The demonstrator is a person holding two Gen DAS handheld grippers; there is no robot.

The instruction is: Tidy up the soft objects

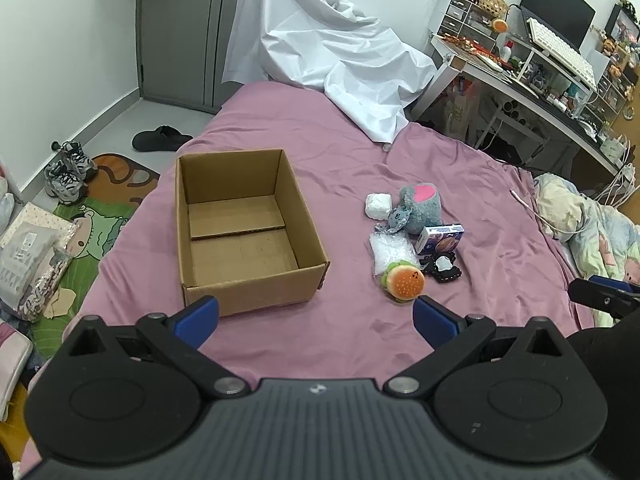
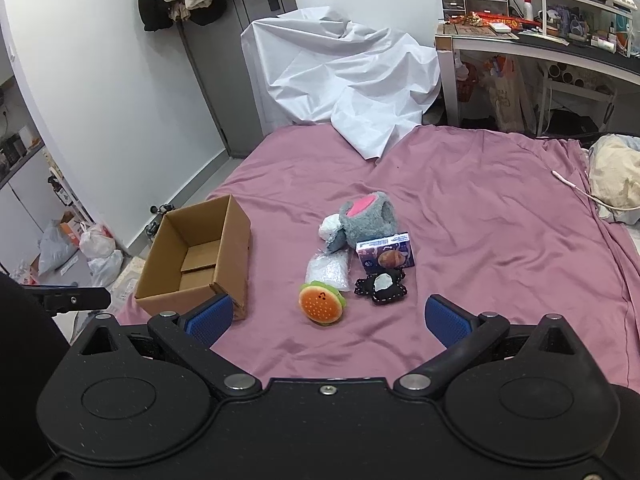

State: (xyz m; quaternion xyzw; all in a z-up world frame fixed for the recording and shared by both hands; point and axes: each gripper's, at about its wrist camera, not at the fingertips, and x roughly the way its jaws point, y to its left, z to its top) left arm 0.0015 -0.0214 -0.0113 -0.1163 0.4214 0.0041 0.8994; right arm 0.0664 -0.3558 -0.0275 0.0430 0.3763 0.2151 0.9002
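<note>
Left gripper (image 1: 316, 314): fingers wide apart, holding nothing.
Right gripper (image 2: 328, 316): fingers wide apart, holding nothing.
Burger plush (image 2: 322, 303): nearest item on the bed (image 2: 480, 220); likely light and squashy, pinch across the bun.
Black pouch (image 2: 382, 286): soft, flat; take an edge.
Bubble wrap (image 2: 328, 270): light, probably slippery.
Grey plush (image 2: 366, 218): farthest, bulky.
Cardboard box (image 1: 240, 228): open, empty, left of pile.

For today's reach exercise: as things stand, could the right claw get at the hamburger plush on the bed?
Probably yes. The right claw is open, and the hamburger plush lies just ahead on bare bedspread with nothing between.
</note>
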